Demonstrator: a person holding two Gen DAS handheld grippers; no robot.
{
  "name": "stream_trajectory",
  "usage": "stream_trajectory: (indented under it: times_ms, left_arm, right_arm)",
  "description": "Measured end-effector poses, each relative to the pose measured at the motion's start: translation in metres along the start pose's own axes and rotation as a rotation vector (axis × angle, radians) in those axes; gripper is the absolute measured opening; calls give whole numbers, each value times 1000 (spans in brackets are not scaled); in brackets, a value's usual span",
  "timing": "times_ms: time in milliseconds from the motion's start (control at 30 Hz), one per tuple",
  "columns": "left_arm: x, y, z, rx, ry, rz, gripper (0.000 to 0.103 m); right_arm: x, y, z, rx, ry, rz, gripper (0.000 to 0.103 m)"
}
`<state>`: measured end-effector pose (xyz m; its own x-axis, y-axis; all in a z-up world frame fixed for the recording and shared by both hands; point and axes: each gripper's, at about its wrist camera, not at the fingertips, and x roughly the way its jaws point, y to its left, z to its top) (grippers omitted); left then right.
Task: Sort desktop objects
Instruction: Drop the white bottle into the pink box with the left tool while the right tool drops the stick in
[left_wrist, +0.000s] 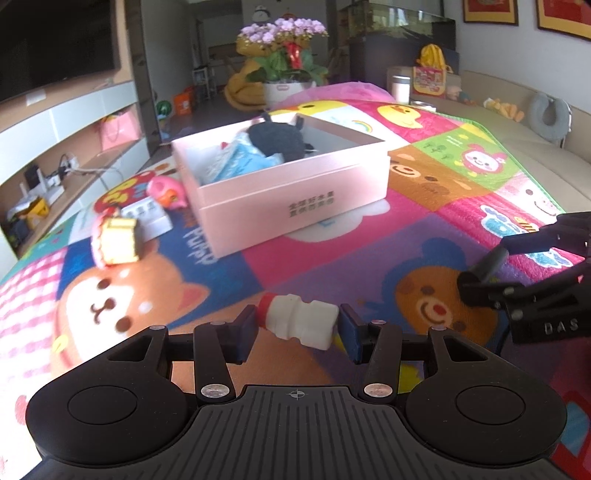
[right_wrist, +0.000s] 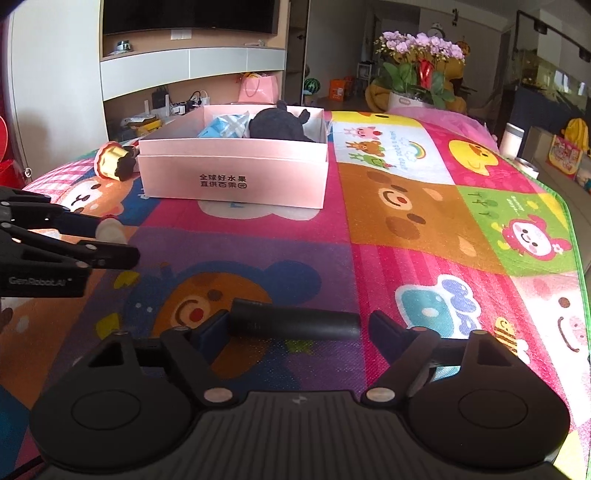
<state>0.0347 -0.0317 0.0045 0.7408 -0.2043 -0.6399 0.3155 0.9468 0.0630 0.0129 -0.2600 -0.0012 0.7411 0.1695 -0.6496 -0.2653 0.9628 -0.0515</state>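
Your left gripper (left_wrist: 297, 332) clamps its fingers on the small white bottle (left_wrist: 299, 325) above the cartoon mat (left_wrist: 424, 229), while your right gripper's (right_wrist: 295, 328) fingers stand apart around the black cylinder (right_wrist: 295, 323), short of the pink box (right_wrist: 236, 173).

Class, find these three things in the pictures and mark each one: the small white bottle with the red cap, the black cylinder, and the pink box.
White bottle (left_wrist: 299, 325), left wrist view: middle of its ribbed body.
Black cylinder (right_wrist: 295, 323), right wrist view: middle of its side.
Pink box (right_wrist: 236, 177), right wrist view: front wall, by the printed characters.
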Motion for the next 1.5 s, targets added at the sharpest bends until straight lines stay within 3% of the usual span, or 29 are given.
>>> stream_trajectory:
  times_ms: [233, 367, 500, 700, 733, 800, 833, 933, 967, 1033, 1167, 1333, 1500]
  left_arm:
    - [-16, 8, -5, -35, -25, 23, 52]
    - [-29, 7, -2, -36, -60, 29, 52]
    - [-45, 3, 16, -12, -123, 19, 52]
    - [-40, -8, 75, 19, -275, 30, 52]
    - [-33, -10, 89, 25, -312, 38, 54]
    - [-17, -10, 117, 7, -373, 55, 68]
    - [-9, -7, 129, -19, -379, 70, 79]
    - [4, 10, 145, -129, -349, 81, 89]
    - [3, 16, 141, -154, -343, 70, 96]
    - [-1, 26, 120, -169, -335, 85, 97]
    - [-4, 46, 66, -191, -216, 115, 98]
    - [-16, 72, 21, -300, -136, 125, 99]
    - [-32, 91, 1, -317, -147, 159, 101]
  right_arm:
    - [-3, 3, 3, 1, 1, -13, 75]
    - [-21, -3, 12, 12, -52, -20, 75]
    - [-57, -16, 36, 12, -181, -50, 75]
    - [-112, -33, 87, 11, -444, -127, 75]
    - [-118, -36, 92, 26, -468, -125, 75]
    - [-122, -39, 96, 47, -489, -115, 75]
    - [-121, -40, 97, 52, -486, -113, 75]
    - [-113, -39, 95, 38, -444, -124, 75]
    - [-111, -39, 92, 30, -430, -128, 75]
    - [-108, -43, 88, 23, -405, -132, 75]
    - [-100, -52, 104, 61, -376, -101, 76]
    - [-64, -37, 161, 46, -357, 6, 75]
    - [10, -14, 216, 45, -224, 32, 78]
